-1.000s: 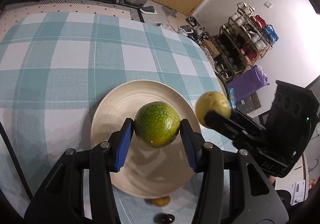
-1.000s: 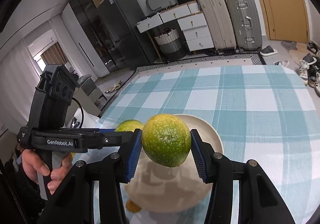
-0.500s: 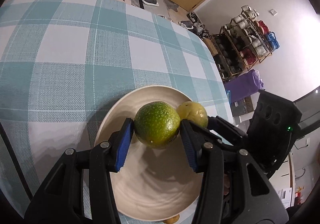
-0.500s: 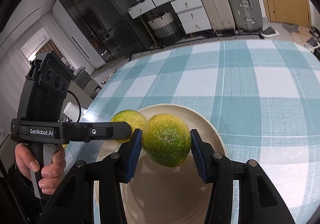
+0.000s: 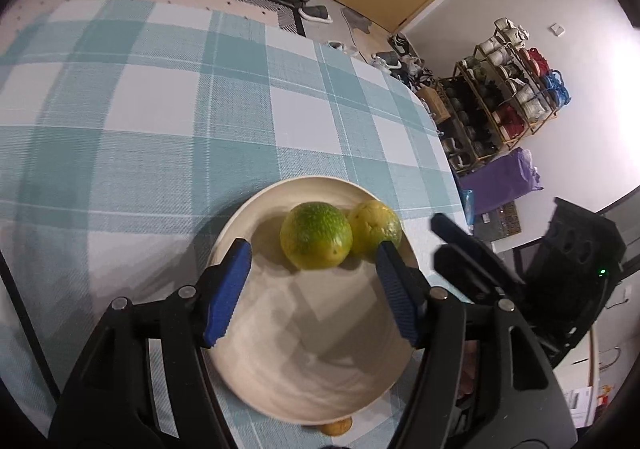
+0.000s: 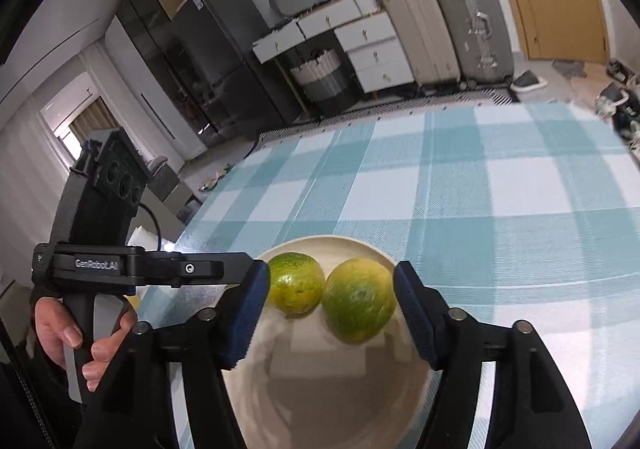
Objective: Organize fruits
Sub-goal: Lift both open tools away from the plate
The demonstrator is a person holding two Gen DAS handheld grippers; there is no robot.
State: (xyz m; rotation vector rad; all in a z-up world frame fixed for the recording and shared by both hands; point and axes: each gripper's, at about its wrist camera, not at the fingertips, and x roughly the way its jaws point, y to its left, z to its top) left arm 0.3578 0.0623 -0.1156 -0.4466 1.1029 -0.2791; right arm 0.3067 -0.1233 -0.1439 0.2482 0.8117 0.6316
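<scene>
Both your claws, left claw (image 5: 312, 289) and right claw (image 6: 330, 313), stand wide; two round green-yellow citrus fruits (image 5: 316, 235) lie in the cream round plate (image 5: 320, 377); one small orange fruit (image 5: 337, 427), perhaps, remains at bottom of frame.

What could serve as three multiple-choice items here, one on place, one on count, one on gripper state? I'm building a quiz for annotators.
1. Where do the two green-yellow round citrus fruits lie?
A. on the checked cloth
B. in the cream round plate
C. in the grippers

2. How many fruits are in the plate?
A. one
B. two
C. four

3. How do the two grippers stand?
A. both open
B. both shut
C. only the left open

Answers:
1 B: the greener fruit and the yellower fruit rest side by side in the cream round plate.
2 B: both wrist views show just those two there.
3 A: the left gripper and right gripper have blue pads spread wide, gripping nothing.
</scene>
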